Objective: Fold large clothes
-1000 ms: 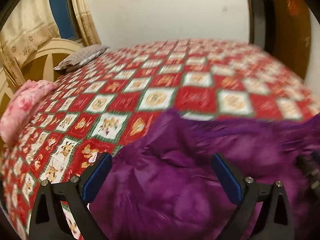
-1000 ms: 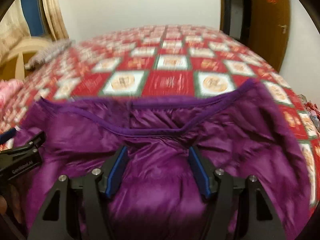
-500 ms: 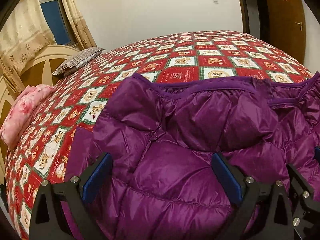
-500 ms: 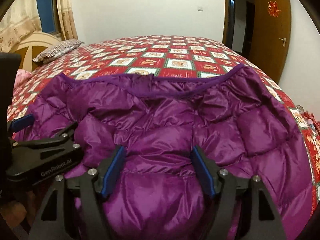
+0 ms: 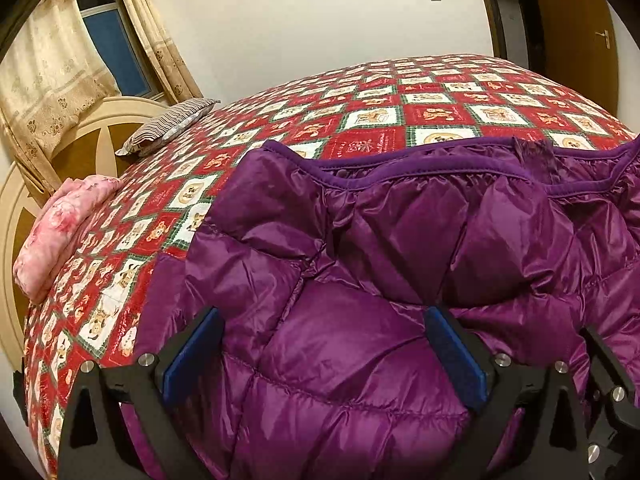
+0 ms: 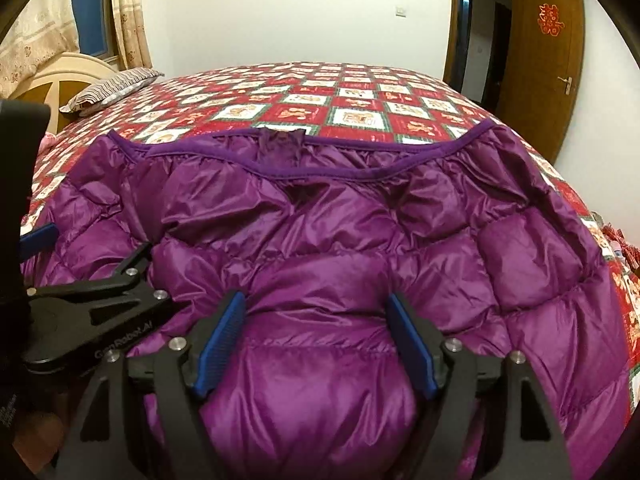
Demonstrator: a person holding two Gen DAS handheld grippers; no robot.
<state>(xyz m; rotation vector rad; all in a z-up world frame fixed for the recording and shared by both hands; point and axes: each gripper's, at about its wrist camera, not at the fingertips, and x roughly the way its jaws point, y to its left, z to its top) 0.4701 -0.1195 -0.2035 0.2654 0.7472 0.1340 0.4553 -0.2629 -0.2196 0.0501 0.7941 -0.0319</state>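
A purple down jacket lies spread on the bed, its bound hem edge toward the far side; in the right wrist view the jacket fills the near half. My left gripper stands open low over the jacket's left part, puffy fabric bulging between its blue pads without being pinched. Beside it, over the jacket's middle, is my right gripper; its jaws are opening, with a bulge of jacket between them. The right wrist view shows the left gripper close on the left.
The bed carries a red and white patchwork quilt. A striped pillow and a folded pink cloth lie by the cream headboard on the left. A wooden door stands at the far right.
Both grippers have sunk toward the bed and the jacket has settled flat under them. The right gripper's jaws stand a little wider than before. The blur is gone.
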